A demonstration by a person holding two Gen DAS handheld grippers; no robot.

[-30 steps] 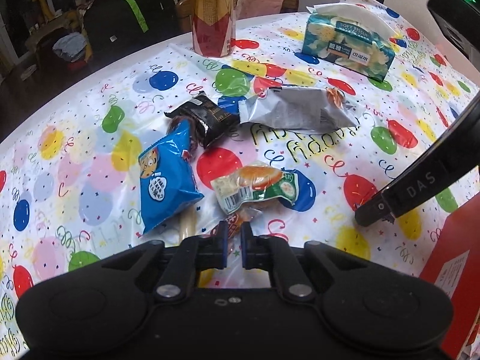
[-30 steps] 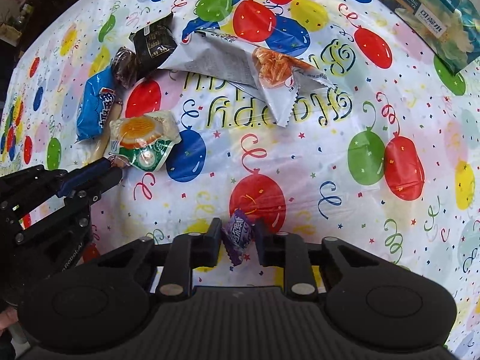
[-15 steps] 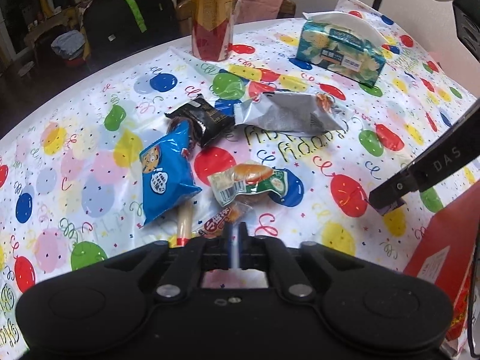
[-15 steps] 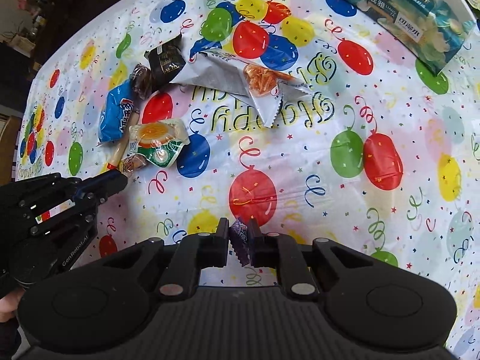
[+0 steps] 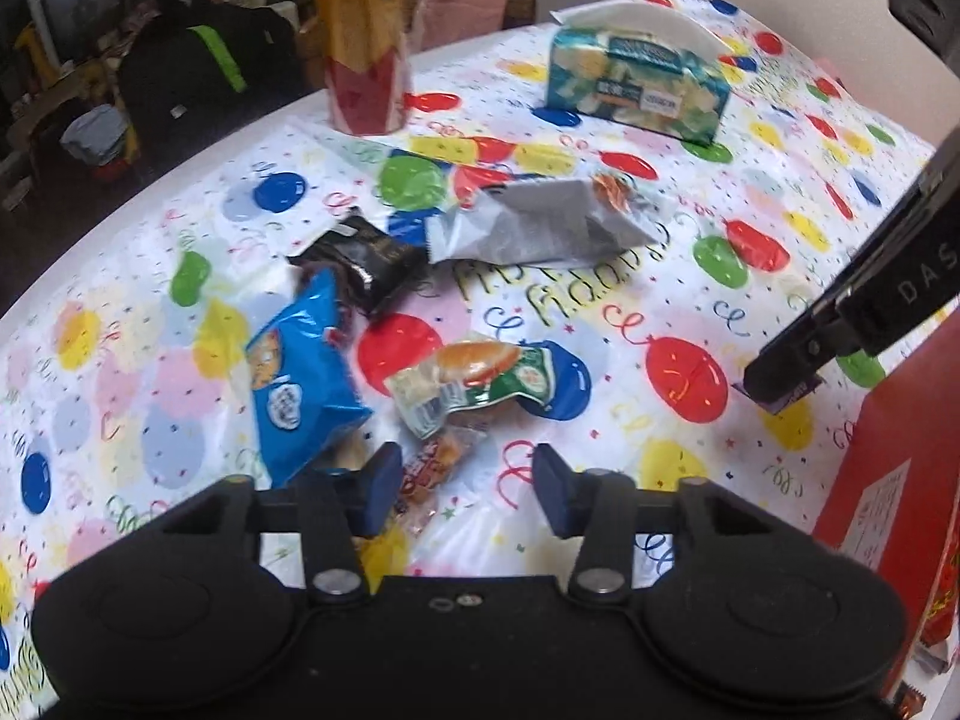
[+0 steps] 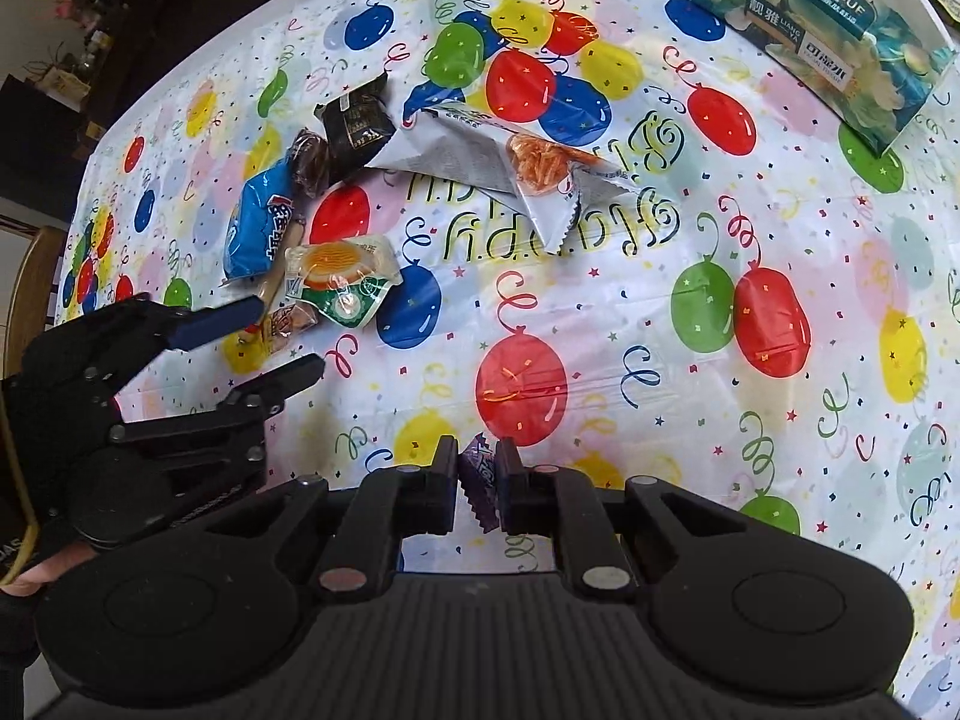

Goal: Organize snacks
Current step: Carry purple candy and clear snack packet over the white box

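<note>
A: Right gripper (image 6: 477, 471) status?
B: Clamped on a small purple candy (image 6: 480, 480), held above the balloon-print surface (image 6: 660, 312).
A: Left gripper (image 5: 462, 489)?
B: Jaws spread, nothing between them, just over an orange snack packet (image 5: 429, 471). Blue bag (image 5: 297, 378) and green-and-white pack (image 5: 474, 375) lie beyond on the surface.

The bottle (image 5: 362, 54) is blurred, and the red box (image 5: 888, 468) is cut off.
</note>
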